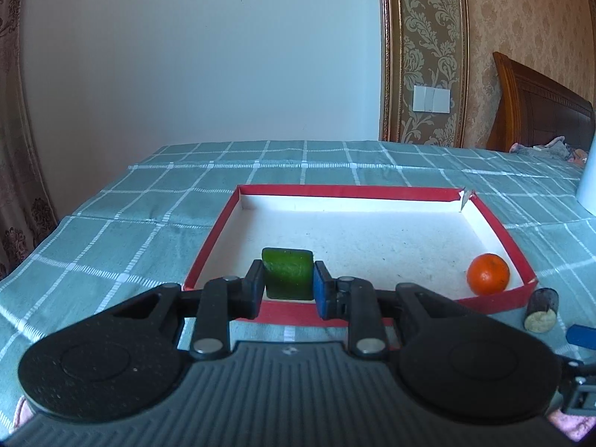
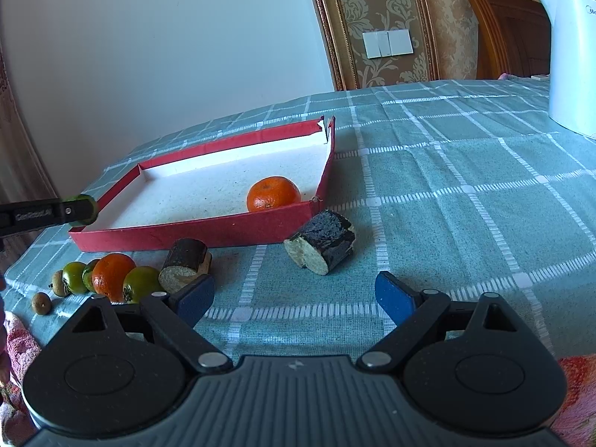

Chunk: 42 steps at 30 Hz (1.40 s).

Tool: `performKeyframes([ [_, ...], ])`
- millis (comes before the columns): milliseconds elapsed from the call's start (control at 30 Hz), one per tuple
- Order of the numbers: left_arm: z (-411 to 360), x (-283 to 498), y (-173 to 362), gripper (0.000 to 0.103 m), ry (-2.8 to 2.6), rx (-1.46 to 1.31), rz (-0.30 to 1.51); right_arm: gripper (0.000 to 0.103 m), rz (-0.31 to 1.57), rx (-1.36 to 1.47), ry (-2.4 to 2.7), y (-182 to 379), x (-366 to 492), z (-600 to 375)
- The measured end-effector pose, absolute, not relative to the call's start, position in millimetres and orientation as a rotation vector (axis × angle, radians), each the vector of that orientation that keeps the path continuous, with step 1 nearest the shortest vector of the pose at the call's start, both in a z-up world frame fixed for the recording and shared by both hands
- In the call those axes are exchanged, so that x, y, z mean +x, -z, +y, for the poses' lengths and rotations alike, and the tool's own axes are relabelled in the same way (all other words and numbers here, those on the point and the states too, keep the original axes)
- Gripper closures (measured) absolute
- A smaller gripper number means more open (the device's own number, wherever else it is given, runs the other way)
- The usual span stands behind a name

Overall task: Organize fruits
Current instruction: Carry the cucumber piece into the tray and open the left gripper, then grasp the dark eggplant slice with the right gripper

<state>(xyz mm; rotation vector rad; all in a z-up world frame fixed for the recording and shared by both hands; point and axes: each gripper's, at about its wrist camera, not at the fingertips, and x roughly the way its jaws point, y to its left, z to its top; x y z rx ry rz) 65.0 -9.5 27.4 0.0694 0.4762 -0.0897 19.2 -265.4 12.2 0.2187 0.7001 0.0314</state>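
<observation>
My left gripper [image 1: 288,279] is shut on a green cucumber chunk [image 1: 287,273] and holds it over the near edge of the red-walled tray [image 1: 212,238]. An orange [image 1: 488,274] lies in the tray's near right corner. In the right wrist view my right gripper [image 2: 294,300] is open and empty above the cloth, just short of a dark-skinned chunk [image 2: 322,241]. The tray [image 2: 208,229] holds the orange [image 2: 273,193]. The left gripper with the cucumber chunk [image 2: 83,208] shows at the tray's left corner.
A second dark chunk [image 2: 186,264], another orange [image 2: 111,273], green persimmons [image 2: 141,283] and small brown fruits [image 2: 41,302] lie in front of the tray. A white kettle [image 2: 570,56] stands at the far right. The checked tablecloth [image 2: 465,186] covers the table.
</observation>
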Motion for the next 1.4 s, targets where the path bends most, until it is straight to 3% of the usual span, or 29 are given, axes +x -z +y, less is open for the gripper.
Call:
performKeyframes([
  [233, -13.6, 90.7, -13.0, 0.076, 0.062, 0.087, 0.509, 0.008, 0.696, 0.231, -0.038, -12.1, 18.9, -267.5],
  [300, -14.1, 88.1, -11.7, 0.044, 0.052, 0.098, 0.495, 0.008, 0.696, 0.233, -0.039, -12.0, 18.5, -267.9],
  [367, -15.1, 81.7, -12.7, 0.029, 0.038, 0.113, 0.467, 0.007, 0.695, 0.236, -0.041, -12.0, 18.2, -268.2],
  [567, -12.9, 47.5, -16.8, 0.001, 0.035, 0.142, 0.432, 0.007, 0.694, 0.238, -0.041, -12.1, 18.5, -268.1],
  [900, 20.2, -14.0, 8.3, 0.000, 0.013, 0.113, 0.452, 0.007, 0.691, 0.249, -0.045, -11.8, 18.3, -269.9],
  [1400, 43.5, 1.3, 25.8, 0.000, -0.002, -0.007, 0.625, 0.007, 0.673, 0.286, -0.056, -12.0, 16.1, -273.5],
])
